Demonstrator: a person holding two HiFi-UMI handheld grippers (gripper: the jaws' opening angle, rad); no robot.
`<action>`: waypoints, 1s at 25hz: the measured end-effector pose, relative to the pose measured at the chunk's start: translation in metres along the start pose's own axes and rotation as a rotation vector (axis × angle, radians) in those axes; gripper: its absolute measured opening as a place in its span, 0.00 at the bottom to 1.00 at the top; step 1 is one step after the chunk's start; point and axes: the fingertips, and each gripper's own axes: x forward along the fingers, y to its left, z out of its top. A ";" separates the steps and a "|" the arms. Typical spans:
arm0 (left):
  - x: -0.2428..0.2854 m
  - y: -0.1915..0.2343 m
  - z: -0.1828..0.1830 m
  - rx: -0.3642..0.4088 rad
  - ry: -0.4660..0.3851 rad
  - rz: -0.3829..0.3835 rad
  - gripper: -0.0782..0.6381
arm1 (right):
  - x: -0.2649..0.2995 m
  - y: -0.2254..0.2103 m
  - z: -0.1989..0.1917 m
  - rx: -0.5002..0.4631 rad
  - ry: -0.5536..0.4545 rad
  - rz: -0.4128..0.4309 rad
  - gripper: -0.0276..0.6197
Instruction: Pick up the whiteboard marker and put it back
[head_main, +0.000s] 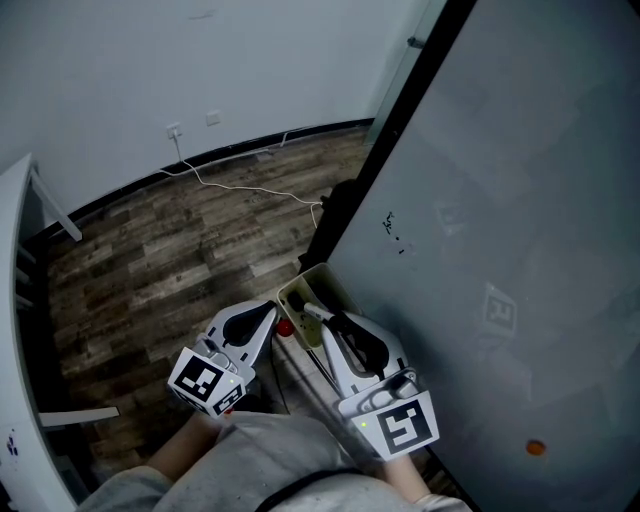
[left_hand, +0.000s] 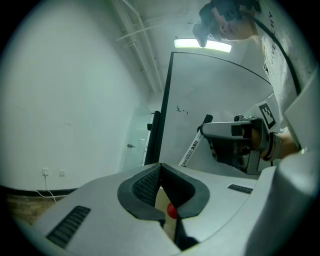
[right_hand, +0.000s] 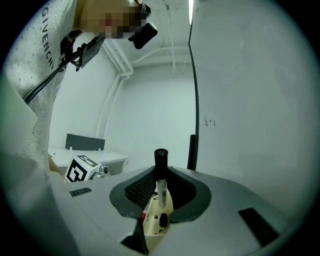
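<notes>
- Beside the grey whiteboard (right_hand: 250, 100), my right claw (right_hand: 162, 192) grips the white, black-capped plastic whiteboard marker (right_hand: 160, 172) at mid-barrel, cap toward twelve o'clock.
- A cream plastic pen holder (right_hand: 155, 227) sits just beyond, at six o'clock.
- My left claw (left_hand: 161, 186) is pinched together, empty.
- The marker is probably light, stiff and slick; I judge a mid-barrel hold best against swivelling.

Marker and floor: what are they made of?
The whiteboard marker, clamped in the right gripper, looks like smooth plastic, with a shiny white barrel with print and a duller black cap. The floor looks like wood planks or wood-look laminate. It has streaky brown-grey grain and plank seams, and I can't tell which it is.
</notes>
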 end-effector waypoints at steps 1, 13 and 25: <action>0.000 0.000 0.001 0.002 0.000 0.000 0.13 | 0.001 0.000 0.002 -0.004 -0.001 0.003 0.16; -0.001 0.004 0.004 -0.015 -0.011 0.017 0.13 | 0.000 0.003 0.023 -0.015 -0.021 0.029 0.16; -0.001 0.006 0.005 -0.006 -0.017 0.033 0.13 | -0.014 -0.003 0.028 -0.009 -0.071 0.028 0.16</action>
